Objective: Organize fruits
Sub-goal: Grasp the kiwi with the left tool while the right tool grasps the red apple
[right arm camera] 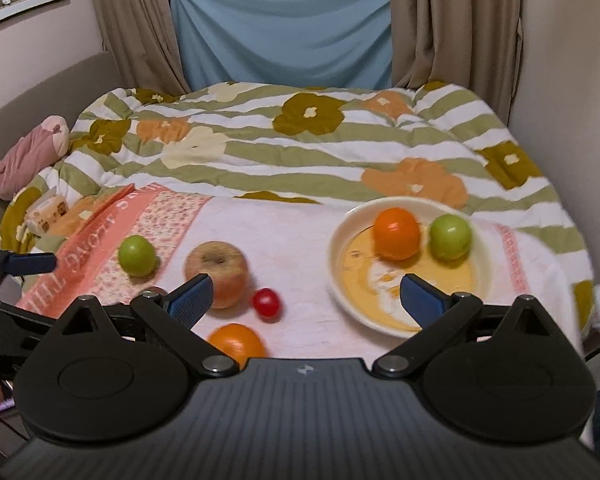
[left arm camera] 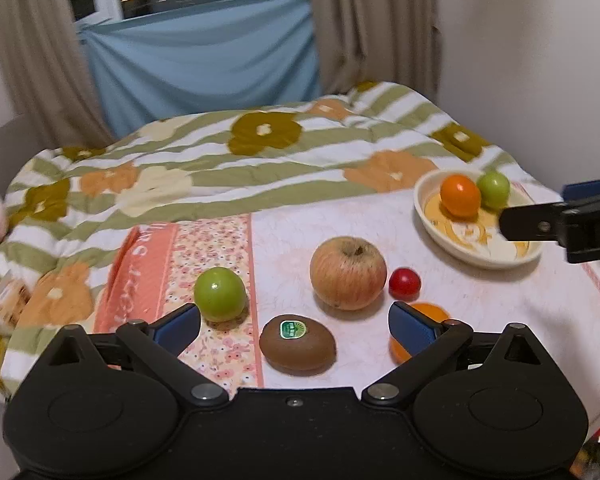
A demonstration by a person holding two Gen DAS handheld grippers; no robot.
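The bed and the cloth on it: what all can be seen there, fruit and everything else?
bowl: 1, cream, right on cloth
orange, green fruit: 1 each, in bowl
green fruit on cloth: 1, left
apple: 1, reddish, centre
small red fruit: 1, right of apple
kiwi: 1, brown, stickered, near
near orange: 1, front
quilt: 1, flowered, behind
left gripper, right gripper: black, blue pads, jaws open

Two fruits in bowl [right arm camera: 342, 236]; apple [right arm camera: 217, 269] left of bowl.
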